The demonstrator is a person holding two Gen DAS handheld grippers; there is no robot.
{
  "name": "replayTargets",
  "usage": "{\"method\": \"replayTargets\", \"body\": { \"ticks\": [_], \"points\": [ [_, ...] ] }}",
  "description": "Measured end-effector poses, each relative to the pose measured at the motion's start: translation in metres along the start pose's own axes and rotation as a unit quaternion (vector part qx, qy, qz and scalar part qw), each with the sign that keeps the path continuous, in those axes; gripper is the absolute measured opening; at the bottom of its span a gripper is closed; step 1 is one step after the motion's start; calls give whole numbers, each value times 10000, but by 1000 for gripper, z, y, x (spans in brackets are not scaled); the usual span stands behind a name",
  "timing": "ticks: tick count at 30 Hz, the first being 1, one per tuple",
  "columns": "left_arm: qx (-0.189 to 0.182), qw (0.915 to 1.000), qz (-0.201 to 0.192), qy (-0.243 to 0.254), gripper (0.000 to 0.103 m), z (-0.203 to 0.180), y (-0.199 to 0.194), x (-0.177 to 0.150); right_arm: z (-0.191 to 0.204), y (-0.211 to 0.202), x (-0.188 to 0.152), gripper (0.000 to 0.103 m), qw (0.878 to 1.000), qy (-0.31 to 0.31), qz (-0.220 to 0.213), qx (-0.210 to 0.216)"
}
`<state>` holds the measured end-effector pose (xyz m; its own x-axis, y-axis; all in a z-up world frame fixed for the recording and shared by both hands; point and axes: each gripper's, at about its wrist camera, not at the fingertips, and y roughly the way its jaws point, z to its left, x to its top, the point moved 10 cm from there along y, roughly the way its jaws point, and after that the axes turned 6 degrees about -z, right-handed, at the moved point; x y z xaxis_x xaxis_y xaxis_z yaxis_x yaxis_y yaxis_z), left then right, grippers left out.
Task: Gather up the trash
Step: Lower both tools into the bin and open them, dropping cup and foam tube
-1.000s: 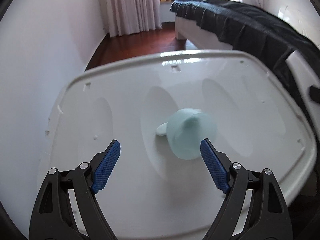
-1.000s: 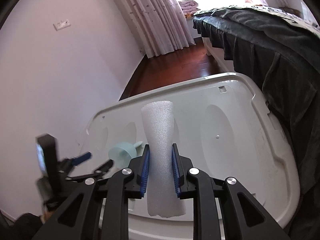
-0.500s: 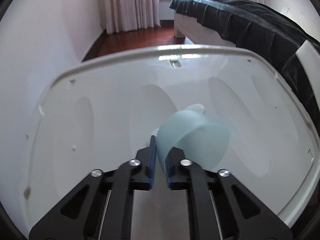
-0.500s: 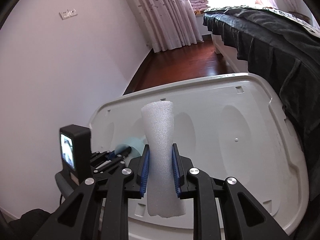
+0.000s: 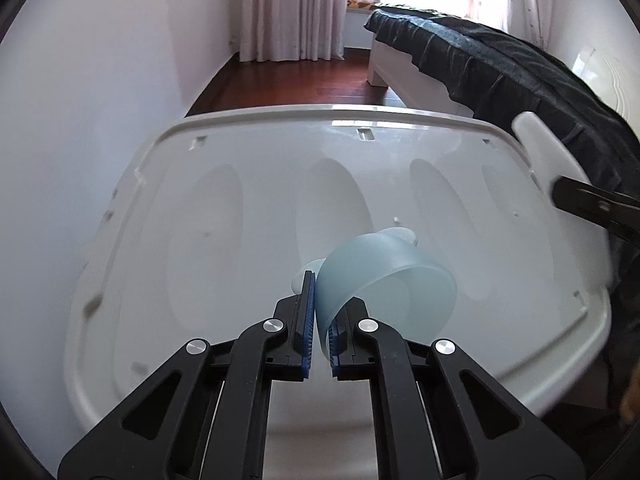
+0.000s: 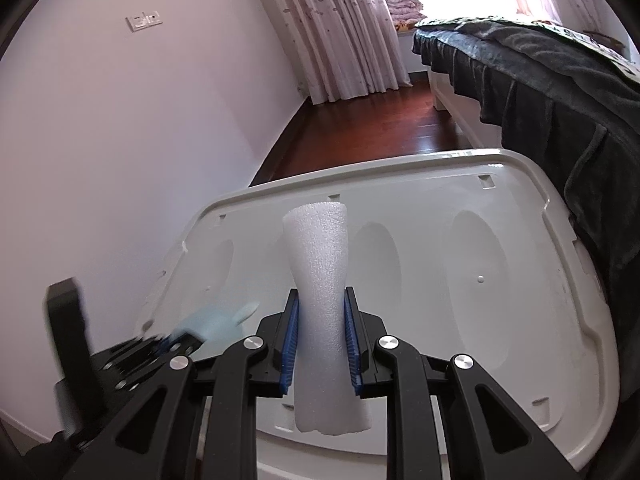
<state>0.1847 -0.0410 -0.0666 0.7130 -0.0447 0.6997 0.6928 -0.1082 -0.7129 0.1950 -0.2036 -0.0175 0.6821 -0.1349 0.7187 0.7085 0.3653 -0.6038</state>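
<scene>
In the left wrist view my left gripper (image 5: 320,312) is shut on the rim of a pale blue plastic scoop cup (image 5: 384,280), which hangs tilted just above the white plastic lid (image 5: 240,216). The right wrist view shows my right gripper (image 6: 322,332) shut on a white foam roll (image 6: 320,280) that stands upright between the blue pads. The same blue cup (image 6: 212,324) appears blurred at the lower left of that view, with the left gripper (image 6: 164,344) below it. The foam roll's top (image 5: 536,140) and a black finger of the right gripper show at the right edge of the left wrist view.
The white lid (image 6: 460,264) has oval recesses and a raised rim. A white wall (image 6: 140,140) runs along its left side. A bed with a dark blanket (image 6: 552,80) stands at the right. Dark wooden floor (image 6: 368,128) and curtains (image 6: 340,32) lie beyond.
My left gripper went from open around the blue cup to shut on its rim, then pulled back and lifted the cup off the lid. The right gripper stayed shut on the foam roll and shifted slightly.
</scene>
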Motion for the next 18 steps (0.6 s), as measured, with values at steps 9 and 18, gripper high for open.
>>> {"method": "replayTargets", "body": {
  "ticks": [9, 18],
  "points": [
    [230, 9995, -26, -233, 6, 18, -67, -42, 23, -22, -22, 21, 9991, -373, -218, -59],
    [306, 9993, 159, -132, 6, 27, -120, -110, 44, -65, -100, 22, 9977, -608, -270, -124]
  ]
}}
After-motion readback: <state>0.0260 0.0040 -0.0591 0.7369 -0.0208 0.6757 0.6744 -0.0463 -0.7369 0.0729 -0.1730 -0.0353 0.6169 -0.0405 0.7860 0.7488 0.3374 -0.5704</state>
